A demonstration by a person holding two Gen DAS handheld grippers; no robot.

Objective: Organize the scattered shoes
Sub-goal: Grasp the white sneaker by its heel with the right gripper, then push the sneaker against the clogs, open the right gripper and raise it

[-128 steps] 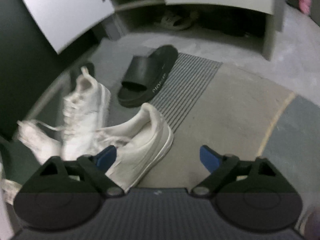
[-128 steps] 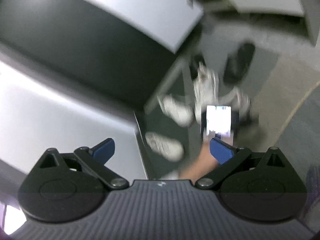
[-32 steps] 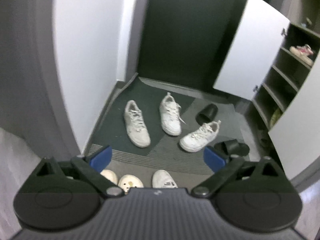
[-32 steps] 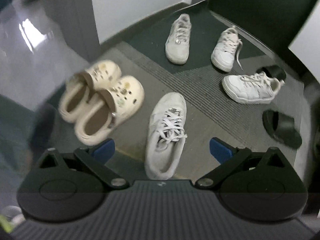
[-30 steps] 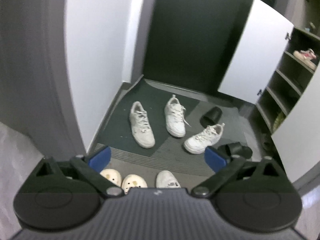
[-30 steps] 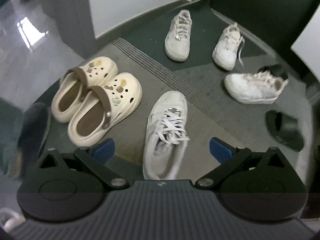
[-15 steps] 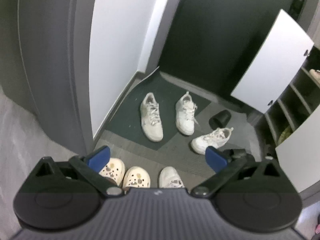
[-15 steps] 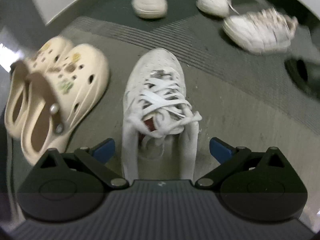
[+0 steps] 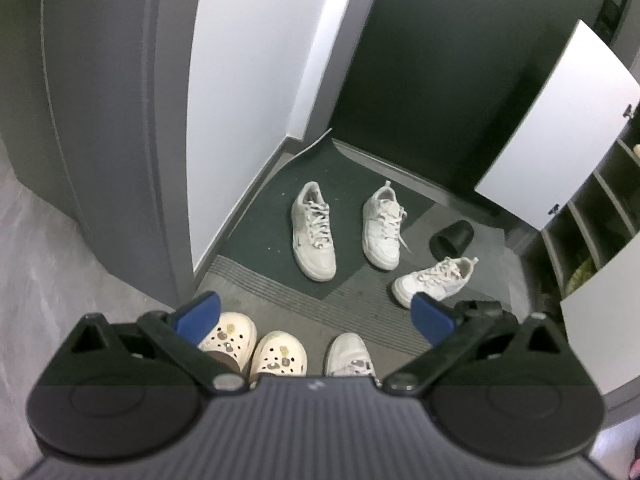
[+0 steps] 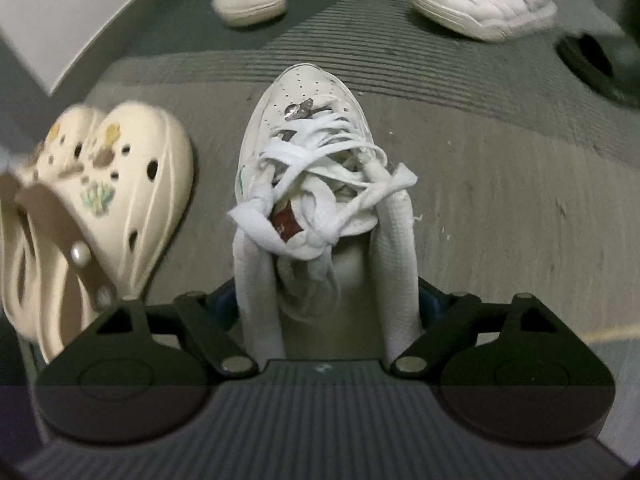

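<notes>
Compared with the view half a second earlier, the right gripper has been lowered onto the near white sneaker, whose heel collar now fills the space between the fingers; the jaws are closing around it, and the blue pads are mostly hidden behind the padded collar, so contact cannot be confirmed. The left wrist view is almost unchanged over that half second.

The left gripper is held high with its jaws wide and nothing between them.

The sneaker lies on the ribbed grey mat, toe pointing away. Its upper is smooth perforated leather, its flat laces loosely tangled over a reddish tongue label. Just beside it on the left lie two cream foam clogs, rounded, holed and studded with small charms, each with a brown strap.

Toward the far edge of the mat, three more white lace-up sneakers are seen: two on the dark green carpet, one on the ribbed strip. Two black rubber slides lie near the open white-doored cabinet.
</notes>
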